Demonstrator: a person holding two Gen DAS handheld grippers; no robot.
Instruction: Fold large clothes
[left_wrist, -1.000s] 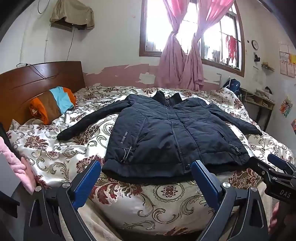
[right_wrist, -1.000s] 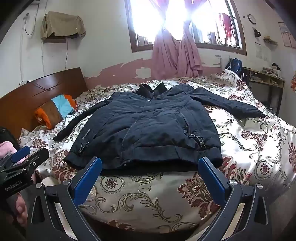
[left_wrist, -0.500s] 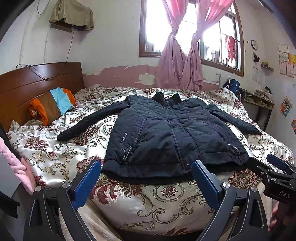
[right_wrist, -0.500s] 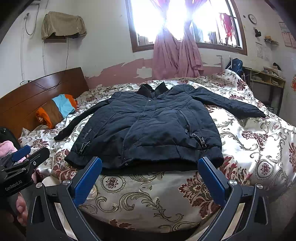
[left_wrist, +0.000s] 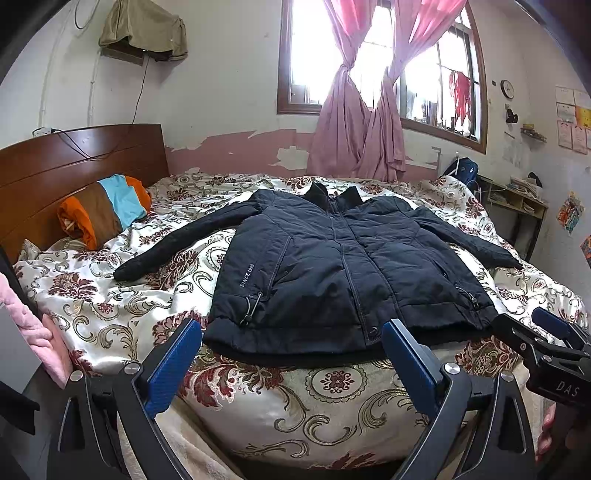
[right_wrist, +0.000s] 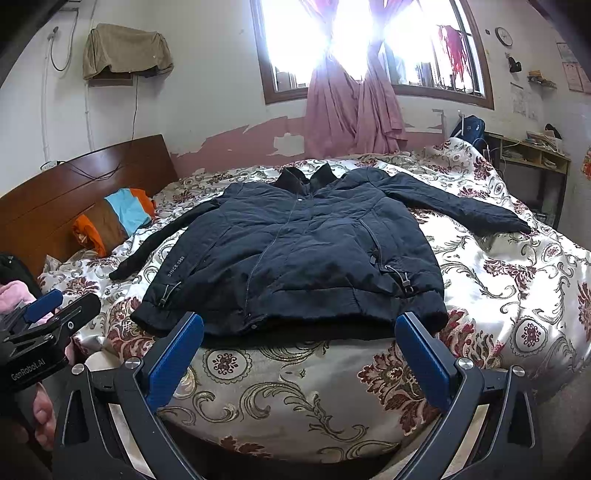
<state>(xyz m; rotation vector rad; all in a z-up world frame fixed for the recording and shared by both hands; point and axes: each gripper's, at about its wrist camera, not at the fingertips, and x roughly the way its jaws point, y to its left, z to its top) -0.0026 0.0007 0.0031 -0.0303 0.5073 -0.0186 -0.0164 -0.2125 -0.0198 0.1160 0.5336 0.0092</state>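
Looking from left to right, I see the striped pillow (left_wrist: 105, 206) by the wooden headboard (left_wrist: 74, 162), then the big dark jacket (left_wrist: 340, 269) lying flat and face up in the middle of the flowery bed (left_wrist: 92, 295), with both sleeves stretched out to the sides. My left fingers (left_wrist: 291, 354) are spread wide and hold nothing, low at the near edge of the bed just in front of the jacket's hem. My right fingers (right_wrist: 299, 350) are spread wide and empty too, in front of the same hem.
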